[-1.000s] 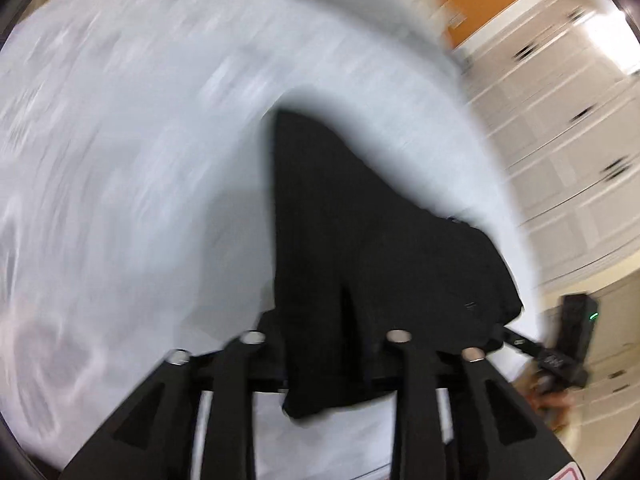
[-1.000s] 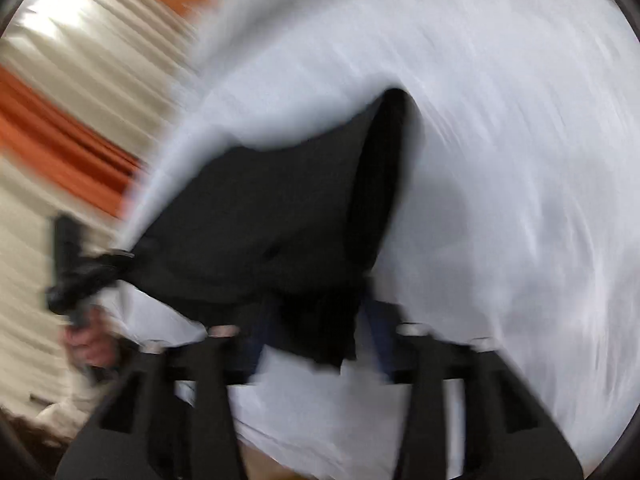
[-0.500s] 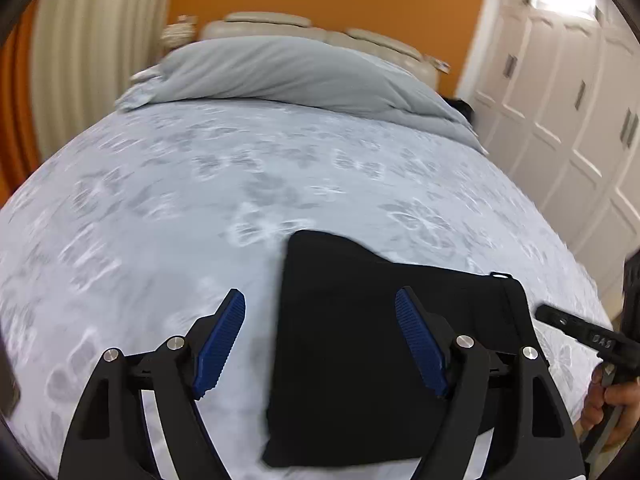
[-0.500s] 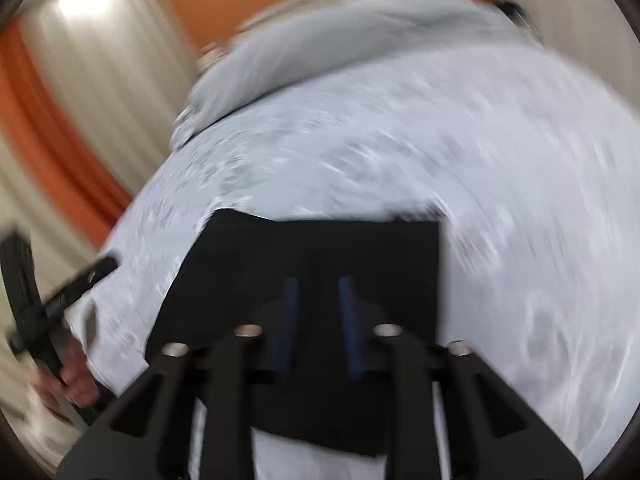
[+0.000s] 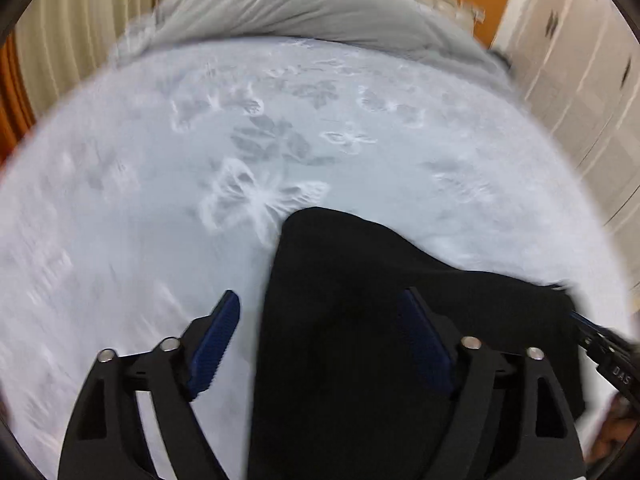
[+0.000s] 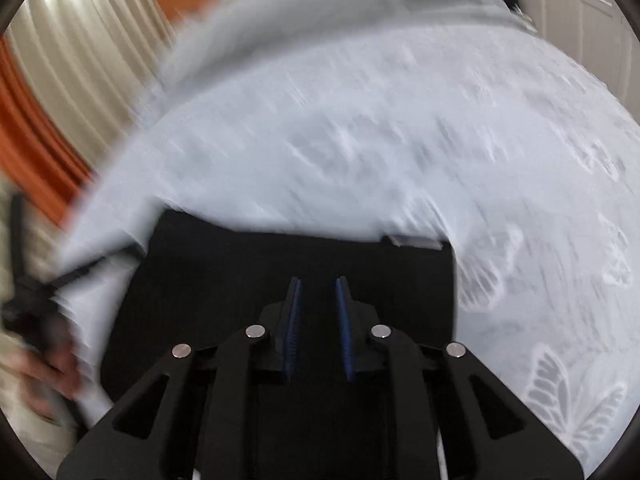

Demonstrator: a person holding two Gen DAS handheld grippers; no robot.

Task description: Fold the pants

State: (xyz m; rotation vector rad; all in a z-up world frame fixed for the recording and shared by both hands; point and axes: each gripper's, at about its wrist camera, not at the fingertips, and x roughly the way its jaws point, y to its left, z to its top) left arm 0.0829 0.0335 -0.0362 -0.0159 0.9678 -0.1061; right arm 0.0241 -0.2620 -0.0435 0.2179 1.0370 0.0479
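Observation:
The black pants (image 5: 400, 256) lie folded into a flat rectangle on the pale butterfly-print bed cover (image 5: 160, 200). My left gripper (image 5: 320, 294) hovers over the pants' left edge. Its jaws are wide and still opening, and the blue pads (image 5: 216, 336) touch no cloth. In the right wrist view the pants (image 6: 240, 264) lie flat under my right gripper (image 6: 318, 280). Its pads (image 6: 292, 328) stand a narrow gap apart with nothing pinched between them. The picture is motion-blurred.
A grey duvet (image 5: 312, 4) is bunched at the head of the bed. White wardrobe doors (image 5: 580, 60) stand on the right, and cream and orange curtains (image 6: 80, 60) hang on the left. A hand (image 6: 52, 368) holding the other gripper shows at the left edge.
The pants went from hanging in both grippers to lying folded flat on the bed. The left jaws opened and let go. The right jaws narrowed, and both grippers drew back.

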